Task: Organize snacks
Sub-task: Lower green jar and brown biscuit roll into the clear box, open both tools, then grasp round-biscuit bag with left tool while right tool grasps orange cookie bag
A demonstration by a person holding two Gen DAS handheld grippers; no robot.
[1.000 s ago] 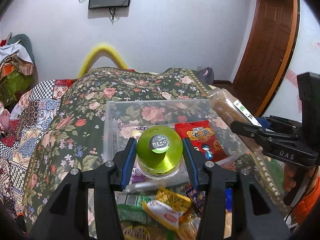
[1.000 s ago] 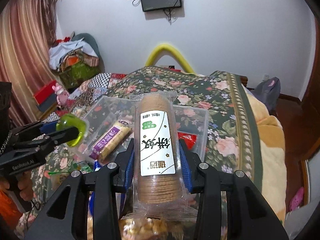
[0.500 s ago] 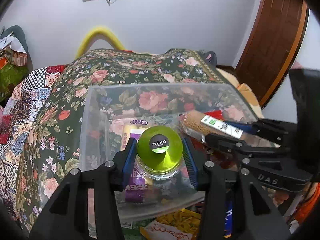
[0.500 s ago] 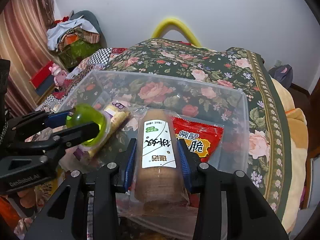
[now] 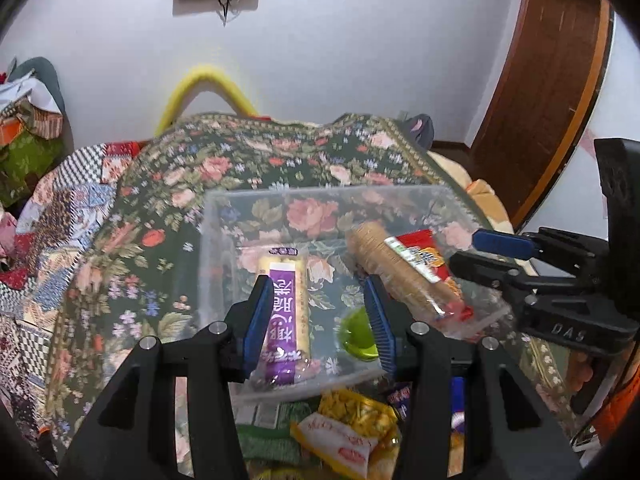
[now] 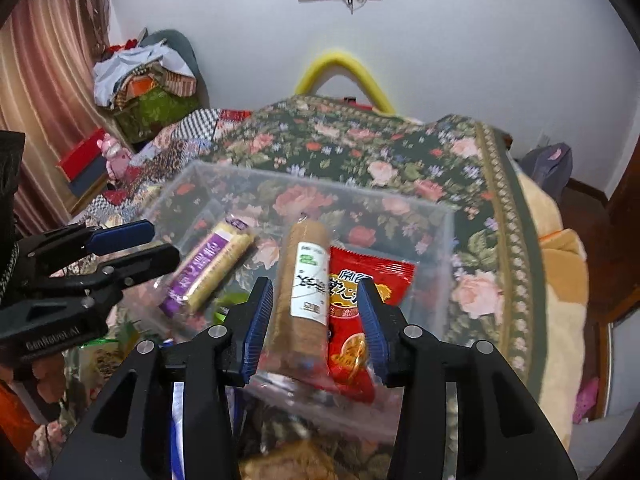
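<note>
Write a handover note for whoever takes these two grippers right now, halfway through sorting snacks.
Left gripper: open, nothing between its jaws, over the clear bin.
Right gripper: its jaws have just been opening. They stand on either side of the biscuit roll, pads off it.
Done: the biscuit roll, green jelly cup, purple-wrapped bar and red packet lie in the bin.
Left: loose packets in front of the bin, including a yellow packet, are not yet binned.
</note>
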